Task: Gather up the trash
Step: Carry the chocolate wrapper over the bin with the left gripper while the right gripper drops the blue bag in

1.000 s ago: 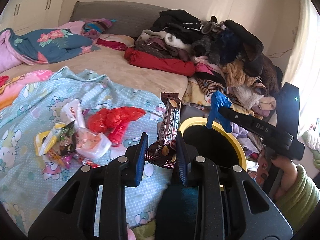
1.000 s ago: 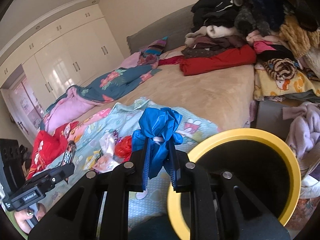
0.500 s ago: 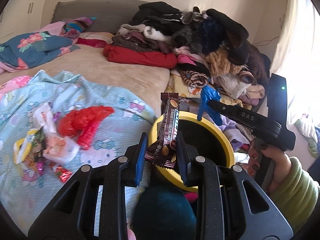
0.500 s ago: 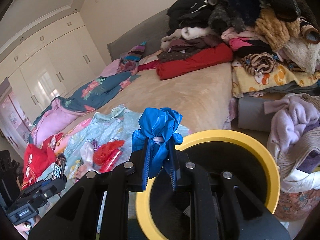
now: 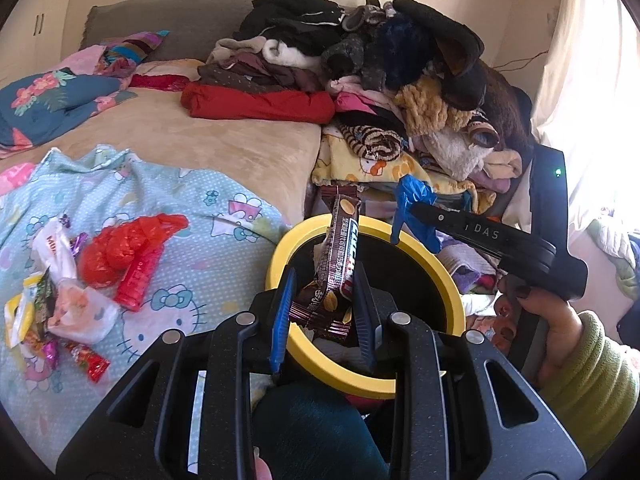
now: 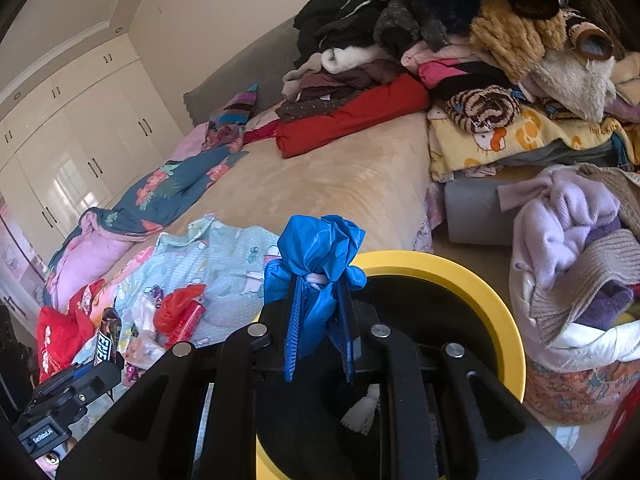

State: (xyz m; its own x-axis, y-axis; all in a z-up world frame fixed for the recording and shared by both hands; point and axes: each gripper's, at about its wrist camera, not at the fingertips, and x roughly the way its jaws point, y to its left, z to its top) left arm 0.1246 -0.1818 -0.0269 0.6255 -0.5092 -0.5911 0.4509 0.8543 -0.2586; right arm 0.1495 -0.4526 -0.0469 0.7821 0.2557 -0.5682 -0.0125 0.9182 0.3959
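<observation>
My left gripper (image 5: 325, 312) is shut on a brown chocolate-bar wrapper (image 5: 338, 264), held upright over the near rim of a yellow-rimmed black bin (image 5: 452, 280). My right gripper (image 6: 318, 324) is shut on a crumpled blue plastic bag (image 6: 320, 248) above the same bin (image 6: 472, 276). In the left wrist view that blue bag (image 5: 412, 208) hangs over the bin's far rim from the right gripper, held by a hand in a green sleeve (image 5: 592, 360). More trash lies on the light-blue blanket (image 5: 208, 248): a red plastic bag (image 5: 132, 248), a white bag and several small wrappers (image 5: 52, 304).
The bin stands beside the bed's edge. A tall heap of clothes (image 5: 400, 80) rises behind it, and a basket of lilac and grey knitwear (image 6: 576, 264) stands to its right. A beige mattress (image 6: 320, 184) and white wardrobes (image 6: 80, 152) lie beyond.
Both grippers moved from above the blanket toward the bin and sank a little. The wrapper and the blue bag now hang over the bin's opening. Both grips are unchanged.
</observation>
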